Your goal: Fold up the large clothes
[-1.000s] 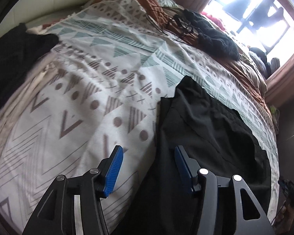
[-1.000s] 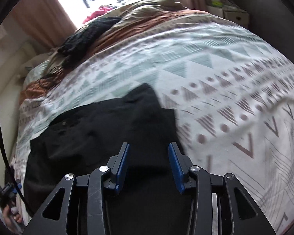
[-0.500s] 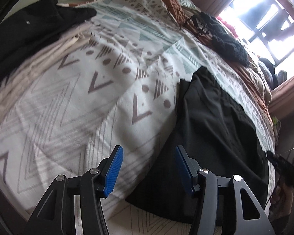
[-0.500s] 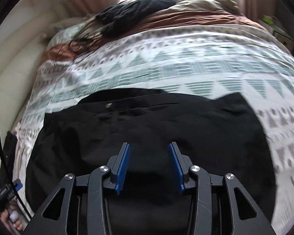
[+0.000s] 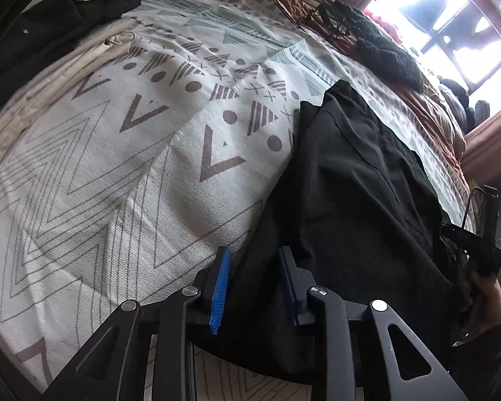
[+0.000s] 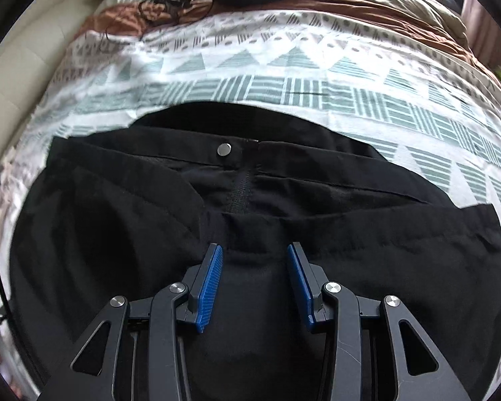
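Down by the near edge of the bed, got the black trousers (image 5: 350, 183) laid out on the patterned bedspread (image 5: 117, 167), front side up. Can make out the silver snap button (image 6: 224, 149) on the waistband and the zip fly (image 6: 238, 193) right below it in the right wrist view. Waistband sits on the side away from the right tool (image 6: 254, 280), rest of the fabric running back under it.

Holding the left tool (image 5: 254, 284) right over the trousers' side edge, angled down, blue pads (image 5: 221, 287) apart. Jaws just been closing, with that fabric edge showing in the gap, but not pinching it as far as can be seen. Plain bedspread off to one side of it, black cloth to the other.

Holding the right tool over the crotch area below the fly, angled steeply down, jaws apart too. Got a soft hump of black fabric showing in the gap; can't tell whether it's touching the pads.

Further up the bed, toward the far edge: a black knit garment (image 5: 384, 53) dumped on a rust-brown quilt (image 6: 350, 3). Another dark garment (image 5: 33, 40) bunched by the far corner. Bright window (image 5: 451, 16) beyond all that.
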`<state>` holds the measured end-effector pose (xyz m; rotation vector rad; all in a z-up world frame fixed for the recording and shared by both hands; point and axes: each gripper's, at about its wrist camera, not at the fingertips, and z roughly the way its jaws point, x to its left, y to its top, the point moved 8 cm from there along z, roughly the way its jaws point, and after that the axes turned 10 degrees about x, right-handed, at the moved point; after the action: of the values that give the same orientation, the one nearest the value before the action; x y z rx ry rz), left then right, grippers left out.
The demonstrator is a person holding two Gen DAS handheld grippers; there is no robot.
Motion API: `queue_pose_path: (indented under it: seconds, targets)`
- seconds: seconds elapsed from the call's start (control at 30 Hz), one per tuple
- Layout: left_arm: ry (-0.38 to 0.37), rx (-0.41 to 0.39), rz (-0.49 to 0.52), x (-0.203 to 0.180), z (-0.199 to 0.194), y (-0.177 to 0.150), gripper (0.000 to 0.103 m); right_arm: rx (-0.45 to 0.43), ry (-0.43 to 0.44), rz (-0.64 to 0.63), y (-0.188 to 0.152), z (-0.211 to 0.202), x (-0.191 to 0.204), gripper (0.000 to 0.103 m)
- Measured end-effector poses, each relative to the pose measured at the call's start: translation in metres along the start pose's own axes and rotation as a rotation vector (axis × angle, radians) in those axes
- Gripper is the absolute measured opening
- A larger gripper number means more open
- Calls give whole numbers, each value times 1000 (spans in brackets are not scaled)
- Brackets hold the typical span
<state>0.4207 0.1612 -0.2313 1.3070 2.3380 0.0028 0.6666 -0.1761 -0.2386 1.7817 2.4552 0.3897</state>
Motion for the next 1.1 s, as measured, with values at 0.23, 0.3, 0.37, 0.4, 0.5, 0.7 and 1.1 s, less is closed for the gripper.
queue_pose_path:
  seconds: [0.23,0.3,0.37,0.4,0.5,0.7,1.1]
  targets:
    - [1,-1,-6,0,4,0,30,5,-19,-68,6,2,1,2]
    - [2,0,-4,0,4,-1,30,-12,-31,-86,8,-4,3,1]
    - [2,0,-5,1,4,-1,30,-51,-38,-86,12,-17,3,1]
    - [2,0,-5,0,4,-1,30,-69,-38,-79,14,-24,2,1]
    - [7,-3,-4,0,4,-2,30,-134,-49,-35,26,-46,-9,1]
    - [14,-6,-23,1,4,-1,30,-151,-89,8,44,-39,-21,0]
    - [-110,-62,-110,15,-38,1,69,-113,-15,131,19,-35,-43,44]
